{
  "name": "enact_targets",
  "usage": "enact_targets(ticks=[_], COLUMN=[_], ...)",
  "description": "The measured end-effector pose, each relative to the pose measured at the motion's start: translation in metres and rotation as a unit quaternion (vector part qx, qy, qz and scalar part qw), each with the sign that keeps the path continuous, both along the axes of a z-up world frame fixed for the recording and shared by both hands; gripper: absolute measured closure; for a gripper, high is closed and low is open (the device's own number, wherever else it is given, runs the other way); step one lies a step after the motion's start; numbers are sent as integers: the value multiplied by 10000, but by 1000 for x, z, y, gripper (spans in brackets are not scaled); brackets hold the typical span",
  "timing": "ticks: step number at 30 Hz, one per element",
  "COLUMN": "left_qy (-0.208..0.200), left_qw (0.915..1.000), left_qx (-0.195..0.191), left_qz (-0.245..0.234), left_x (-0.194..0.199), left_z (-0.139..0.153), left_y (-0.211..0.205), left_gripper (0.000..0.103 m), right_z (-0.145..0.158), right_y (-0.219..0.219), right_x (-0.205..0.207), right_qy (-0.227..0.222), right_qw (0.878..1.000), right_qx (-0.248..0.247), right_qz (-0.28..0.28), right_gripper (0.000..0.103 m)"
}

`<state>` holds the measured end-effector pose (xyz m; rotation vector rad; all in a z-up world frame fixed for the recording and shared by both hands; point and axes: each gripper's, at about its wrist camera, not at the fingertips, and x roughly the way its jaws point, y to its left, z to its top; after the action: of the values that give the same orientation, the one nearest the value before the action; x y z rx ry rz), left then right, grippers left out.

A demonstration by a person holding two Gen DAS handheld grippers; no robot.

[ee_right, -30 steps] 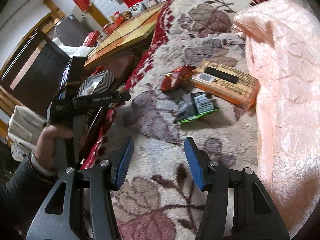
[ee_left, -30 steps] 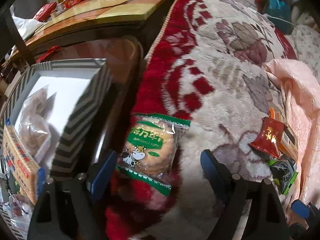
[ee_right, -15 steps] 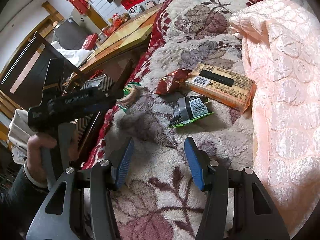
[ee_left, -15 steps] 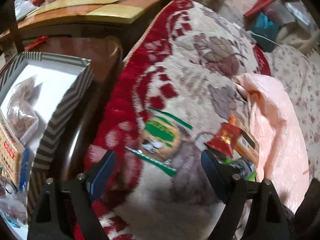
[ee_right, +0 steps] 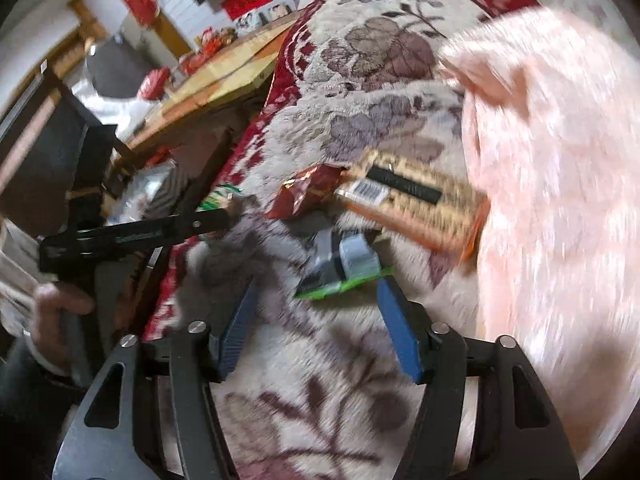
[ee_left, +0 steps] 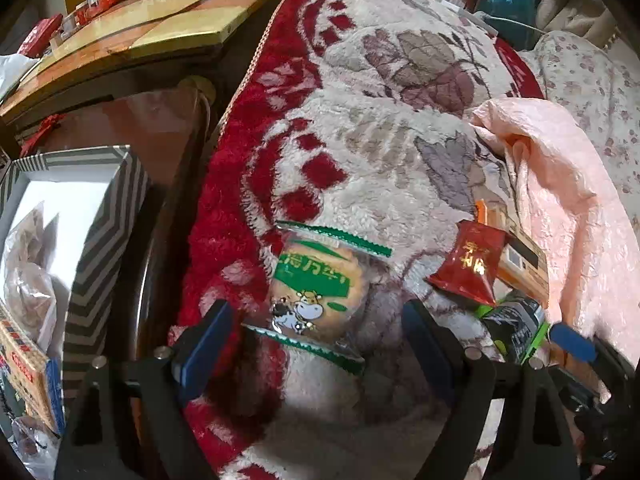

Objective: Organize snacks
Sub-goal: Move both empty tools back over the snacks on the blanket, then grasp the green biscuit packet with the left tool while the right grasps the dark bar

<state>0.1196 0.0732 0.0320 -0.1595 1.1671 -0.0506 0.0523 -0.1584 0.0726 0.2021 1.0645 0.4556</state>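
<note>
A round cookie pack (ee_left: 316, 288) with green trim and a cartoon cow lies on the plush floral blanket (ee_left: 380, 128). My left gripper (ee_left: 316, 332) hovers open just above it, the pack lying between the blue pads without touching them. To its right lie a red snack pouch (ee_left: 470, 264), an orange box (ee_left: 520, 260) and a green-edged dark packet (ee_left: 516, 324). In the blurred right wrist view, my right gripper (ee_right: 316, 320) is opening, nothing between its jaws, just short of the green-edged packet (ee_right: 344, 268); the red pouch (ee_right: 308, 192) and orange box (ee_right: 416, 200) lie beyond.
A striped box (ee_left: 100, 240) with a white inside holds bagged snacks and a yellow carton, left of the blanket on a dark stool. A wooden table (ee_left: 152, 36) stands behind. A pink quilt (ee_right: 560, 180) covers the right side. A hand (ee_right: 60, 312) grips the left tool.
The left gripper swung out over the blanket and came back close over the cookie pack. The right gripper's jaws widened and it moved toward the green-edged packet; its view is now blurred.
</note>
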Motion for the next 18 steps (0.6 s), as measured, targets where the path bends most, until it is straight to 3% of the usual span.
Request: enact_targets(ticks=[9, 15, 18], left_qy=[178, 236, 231], left_qw=[9997, 9995, 9995], left_qx=[86, 141, 163], left_qz=[-107, -148, -149], left_x=[15, 20, 21], left_z=[-9, -14, -14], left_y=[-5, -7, -8], left_gripper=[15, 15, 15], right_z=[-12, -14, -18], right_y=[21, 14, 21], right_x=[38, 48, 46], right_qy=[-20, 157, 245], right_qw=[9932, 9942, 9903], right_qx=[-1099, -881, -1008], right_qz=[389, 603, 921], right_gripper=[32, 32, 32])
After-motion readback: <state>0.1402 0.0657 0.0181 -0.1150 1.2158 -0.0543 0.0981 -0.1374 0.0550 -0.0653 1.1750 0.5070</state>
